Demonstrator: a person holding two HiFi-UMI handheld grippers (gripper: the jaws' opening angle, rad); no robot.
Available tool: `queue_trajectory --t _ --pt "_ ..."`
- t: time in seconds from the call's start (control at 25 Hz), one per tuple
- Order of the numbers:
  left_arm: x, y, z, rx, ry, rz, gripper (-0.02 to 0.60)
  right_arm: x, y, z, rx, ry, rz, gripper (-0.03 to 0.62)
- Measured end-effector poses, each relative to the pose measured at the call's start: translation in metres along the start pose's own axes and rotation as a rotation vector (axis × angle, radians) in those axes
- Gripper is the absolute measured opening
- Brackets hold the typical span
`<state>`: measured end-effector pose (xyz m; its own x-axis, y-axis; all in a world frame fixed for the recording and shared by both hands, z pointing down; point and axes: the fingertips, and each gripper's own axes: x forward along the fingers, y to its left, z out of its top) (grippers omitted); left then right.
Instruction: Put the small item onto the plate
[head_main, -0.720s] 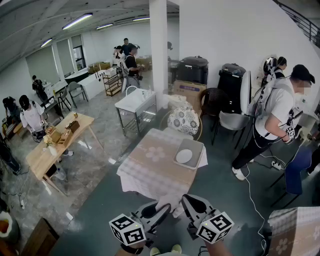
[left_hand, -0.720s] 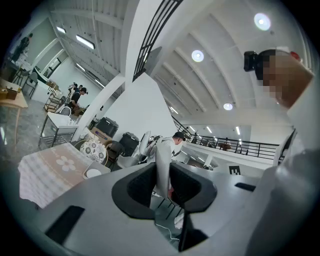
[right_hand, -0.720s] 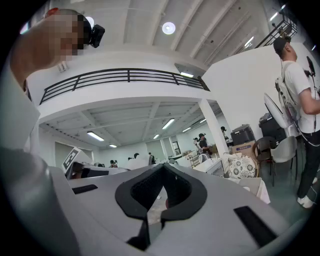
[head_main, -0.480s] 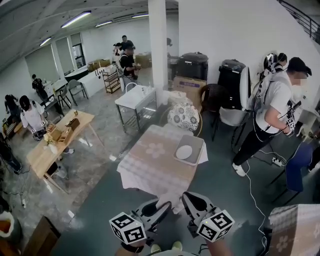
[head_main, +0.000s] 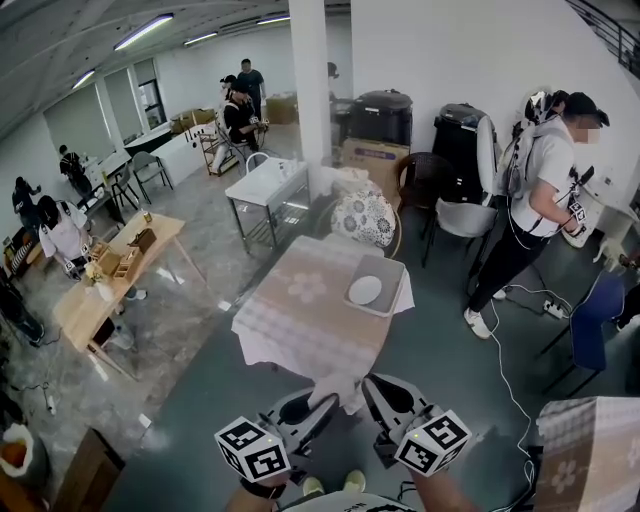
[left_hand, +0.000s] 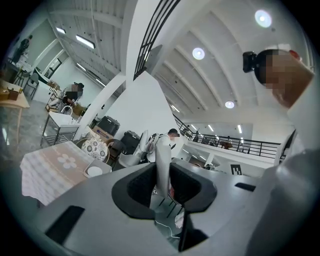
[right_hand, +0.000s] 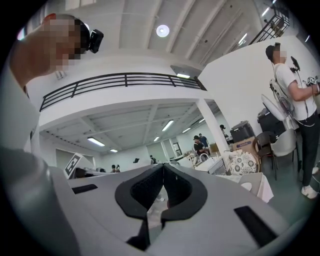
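White and narrow, the small item (left_hand: 162, 160) stands upright between the jaws of the left claw (left_hand: 162, 186). The jaws are clenched on it from both sides, but what kind of thing it is cannot be told. The right claw (right_hand: 163, 169) is clenched as well, its tips meeting each other.

In the head view both claws lie side by side at the near edge of the scene and point level toward the far side. They are just short of the near end of the counter (head_main: 300, 330), which is covered with a checked cloth (head_main: 270, 345) bearing a flower pattern. A grey tray (head_main: 390, 272) lies at the counter's far right corner, and the white plate (head_main: 365, 290) rests on it. The small item is well apart from the plate, on the near side of the counter. A person in a white shirt (head_main: 545, 180) stands to the right of the counter.
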<state>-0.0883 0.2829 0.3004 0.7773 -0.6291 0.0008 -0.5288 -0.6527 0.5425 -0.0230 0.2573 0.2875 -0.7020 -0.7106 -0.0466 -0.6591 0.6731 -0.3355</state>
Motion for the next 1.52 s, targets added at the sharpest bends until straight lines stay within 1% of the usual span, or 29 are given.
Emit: queue_trajectory --t 0.24,0.72,1.0,1.24,1.52 --pt "0.009 0.002 -0.004 -0.005 0.005 0.007 0.091 -0.004 -0.011 0.002 0.001 -0.009 -0.011 0.015" --pt "0.049 -0.004 -0.016 0.008 0.025 0.021 0.091 -0.026 -0.050 0.008 0.008 -0.031 -0.026 0.015" --pt "0.066 0.003 -0.017 0.006 0.035 0.018 0.091 -0.023 -0.066 0.010 0.005 -0.022 -0.043 0.015" --pt "0.085 0.020 -0.014 -0.003 0.047 0.015 0.091 -0.009 -0.084 0.011 0.007 -0.010 -0.058 0.015" --pt "0.121 0.066 -0.002 -0.025 0.073 -0.006 0.091 0.032 -0.122 0.011 0.007 0.004 -0.096 0.014"
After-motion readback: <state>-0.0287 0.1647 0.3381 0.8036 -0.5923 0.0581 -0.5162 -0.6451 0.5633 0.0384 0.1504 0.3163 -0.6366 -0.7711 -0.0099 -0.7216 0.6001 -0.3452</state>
